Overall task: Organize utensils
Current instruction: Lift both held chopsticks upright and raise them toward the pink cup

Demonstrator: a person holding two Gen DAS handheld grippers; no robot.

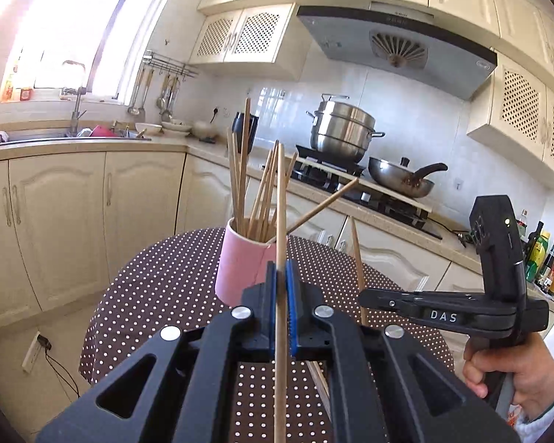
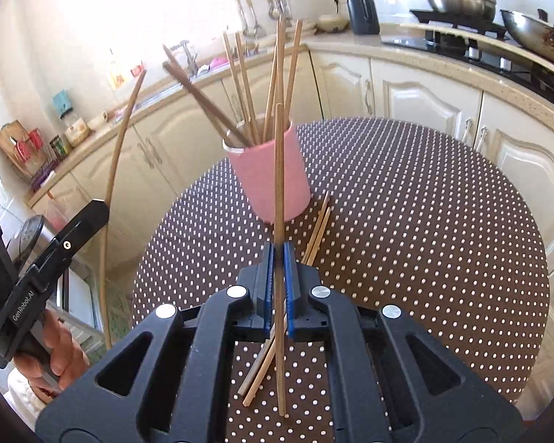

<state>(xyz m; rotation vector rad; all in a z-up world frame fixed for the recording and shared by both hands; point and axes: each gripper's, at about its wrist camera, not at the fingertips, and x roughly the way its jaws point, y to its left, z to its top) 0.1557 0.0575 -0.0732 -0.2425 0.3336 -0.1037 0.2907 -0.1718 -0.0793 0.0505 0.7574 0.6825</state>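
Note:
A pink cup (image 1: 242, 265) (image 2: 271, 179) full of wooden chopsticks stands on a round table with a brown polka-dot cloth (image 1: 166, 288) (image 2: 424, 221). My left gripper (image 1: 280, 269) is shut on one upright chopstick (image 1: 281, 199), held just in front of the cup. My right gripper (image 2: 279, 254) is shut on another upright chopstick (image 2: 279, 170), also close in front of the cup. The right gripper also shows in the left wrist view (image 1: 365, 297), and the left gripper in the right wrist view (image 2: 96, 210). A few loose chopsticks (image 2: 315, 236) lie on the cloth beside the cup.
Cream kitchen cabinets and a counter wrap around behind the table. A sink (image 1: 66, 136) is at the left, a hob with a steel pot (image 1: 341, 131) and a wok (image 1: 400, 179) at the right. Bottles (image 1: 546, 258) stand at the far right.

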